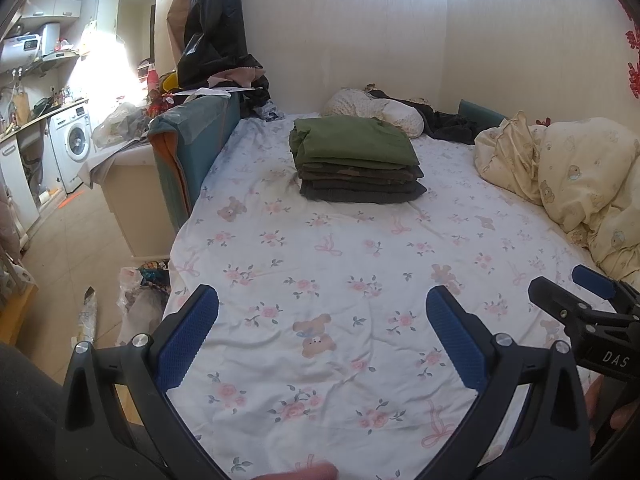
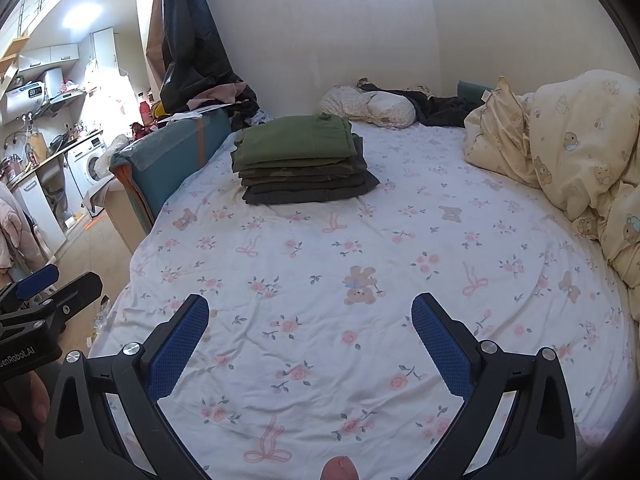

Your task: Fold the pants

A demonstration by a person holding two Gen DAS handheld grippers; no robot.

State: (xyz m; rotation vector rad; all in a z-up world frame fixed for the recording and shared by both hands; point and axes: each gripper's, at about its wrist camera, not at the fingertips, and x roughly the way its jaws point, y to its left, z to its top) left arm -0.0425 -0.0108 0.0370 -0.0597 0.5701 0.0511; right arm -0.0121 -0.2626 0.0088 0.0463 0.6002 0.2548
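A neat stack of folded pants [image 1: 356, 160], olive green on top with darker pairs below, sits on the far part of the bed; it also shows in the right wrist view [image 2: 300, 160]. My left gripper [image 1: 322, 300] is open and empty, held above the near part of the floral sheet [image 1: 320, 264]. My right gripper [image 2: 310, 308] is open and empty too, above the same sheet [image 2: 360, 240]. The right gripper shows at the right edge of the left wrist view [image 1: 576, 296]. The left gripper shows at the left edge of the right wrist view [image 2: 52, 284].
A bunched cream duvet [image 1: 568, 176] lies along the bed's right side. A pillow [image 1: 380, 112] and dark clothes [image 1: 444, 120] lie by the far wall. A teal headboard panel [image 1: 192, 144] bounds the left side. Beyond it are a floor and a washing machine [image 1: 74, 144].
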